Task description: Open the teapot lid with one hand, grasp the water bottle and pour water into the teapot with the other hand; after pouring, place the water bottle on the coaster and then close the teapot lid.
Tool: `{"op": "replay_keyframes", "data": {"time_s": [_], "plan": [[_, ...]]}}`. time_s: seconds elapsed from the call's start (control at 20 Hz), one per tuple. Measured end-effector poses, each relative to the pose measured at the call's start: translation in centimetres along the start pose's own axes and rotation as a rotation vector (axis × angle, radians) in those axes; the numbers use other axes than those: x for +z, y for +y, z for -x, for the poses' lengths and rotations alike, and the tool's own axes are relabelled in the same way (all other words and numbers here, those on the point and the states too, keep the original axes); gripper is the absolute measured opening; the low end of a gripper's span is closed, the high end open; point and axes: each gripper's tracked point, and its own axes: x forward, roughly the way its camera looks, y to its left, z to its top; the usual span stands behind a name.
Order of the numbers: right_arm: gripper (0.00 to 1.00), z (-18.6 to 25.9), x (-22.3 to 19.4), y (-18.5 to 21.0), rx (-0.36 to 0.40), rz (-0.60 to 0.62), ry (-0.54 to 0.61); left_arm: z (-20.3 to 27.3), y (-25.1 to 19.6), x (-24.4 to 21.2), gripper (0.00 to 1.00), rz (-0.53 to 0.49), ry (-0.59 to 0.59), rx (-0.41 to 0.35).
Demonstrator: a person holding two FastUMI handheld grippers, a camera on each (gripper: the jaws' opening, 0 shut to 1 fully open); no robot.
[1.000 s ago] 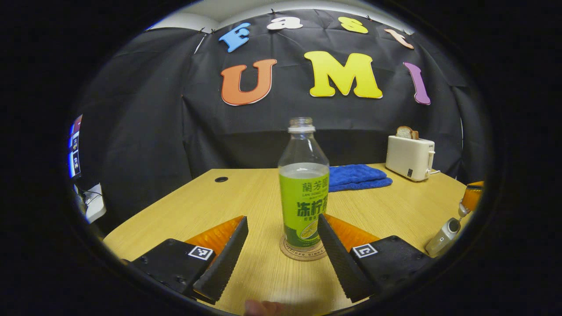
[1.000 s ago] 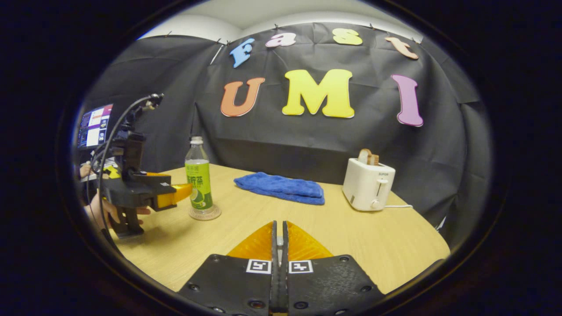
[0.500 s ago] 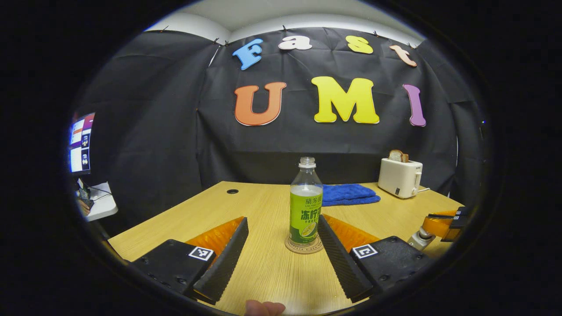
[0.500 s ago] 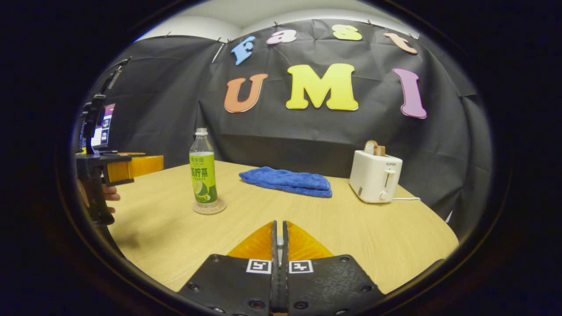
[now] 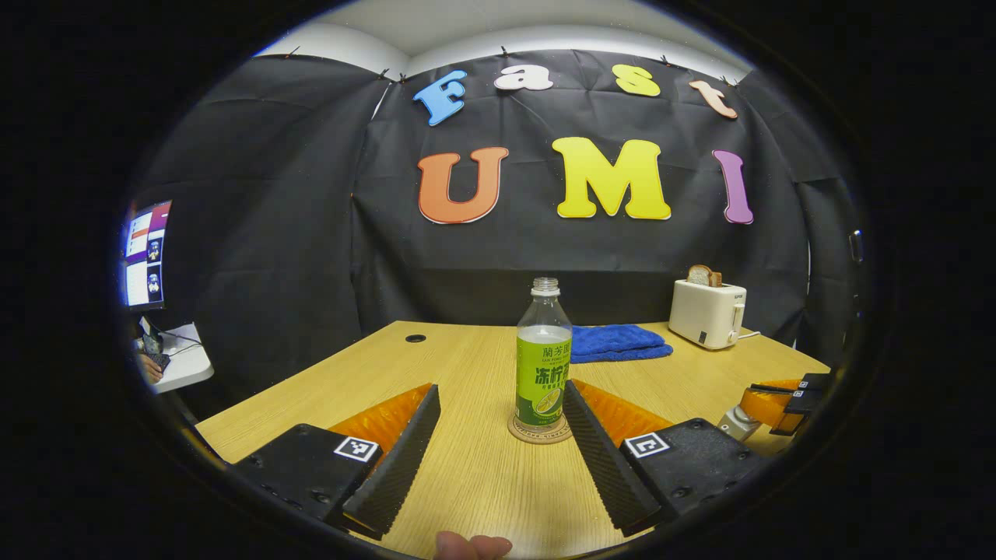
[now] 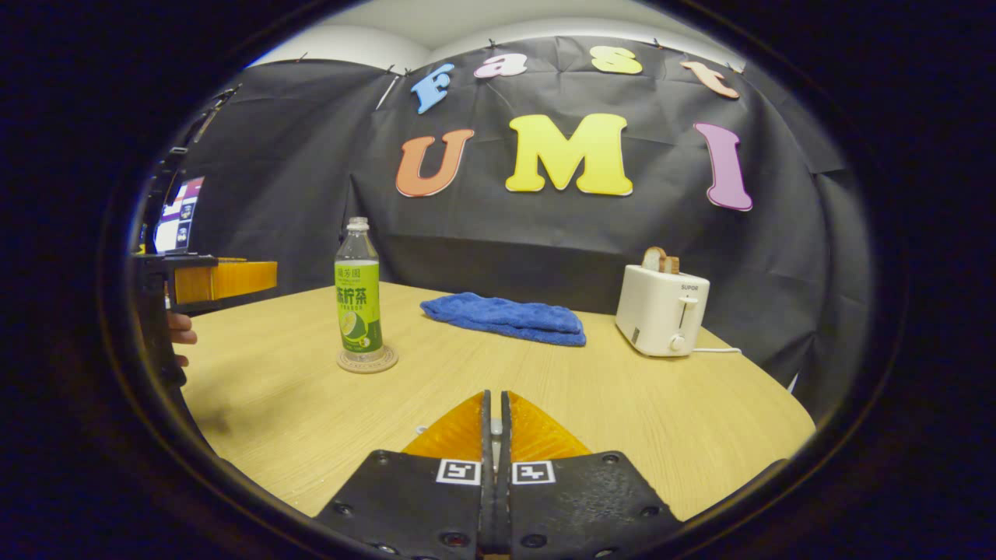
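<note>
Bottle [image 5: 543, 365] upright on coaster [image 5: 540, 432], left tongs [image 5: 498, 420] apart

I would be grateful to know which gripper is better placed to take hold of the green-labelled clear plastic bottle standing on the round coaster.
Left, probably. The left gripper is open, and the green-labelled clear plastic bottle stands straight ahead of its fingers. The right gripper is shut, with the bottle far off to its left.

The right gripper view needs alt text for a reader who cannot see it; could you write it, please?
A water bottle stands upright on a coaster on a wooden table. The right tongs are shut in the foreground, with a blue towel and a toaster behind.
</note>
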Motion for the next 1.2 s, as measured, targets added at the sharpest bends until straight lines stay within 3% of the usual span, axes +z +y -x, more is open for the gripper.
{"op": "replay_keyframes", "data": {"time_s": [0.15, 0.25, 0.35, 0.5, 0.7, 1.05, 1.2], "plan": [[0.11, 0.2, 0.6, 0.7, 0.02, -0.016, -0.011, 0.4, -0.2, 0.6, 0.99, 0.0, -0.014, 0.009], [0.45, 1.4, 2.3, 0.8, 0.023, -0.027, -0.053, 1.0, -0.7, 1.2, 0.99, 0.005, -0.028, 0.011], [0.97, 3.0, 4.9, 0.3, -0.012, -0.033, -0.135, 2.0, -2.5, 2.2, 0.99, 0.007, -0.055, -0.018], [0.97, 5.8, 8.3, -1.0, -0.089, -0.04, -0.234, 3.9, -5.1, 3.5, 0.99, 0.004, -0.091, -0.054], [0.96, 9.2, 9.5, -2.2, -0.137, -0.069, -0.289, 6.7, -7.6, 4.2, 0.98, 0.014, -0.116, -0.076], [0.97, 13.8, 8.8, -3.0, -0.161, -0.078, -0.309, 10.7, -8.5, 3.4, 0.99, -0.046, -0.12, -0.033], [0.97, 14.3, 8.5, -3.2, -0.162, -0.079, -0.313, 11.4, -9.4, 3.4, 0.98, -0.028, -0.128, -0.041]]}}
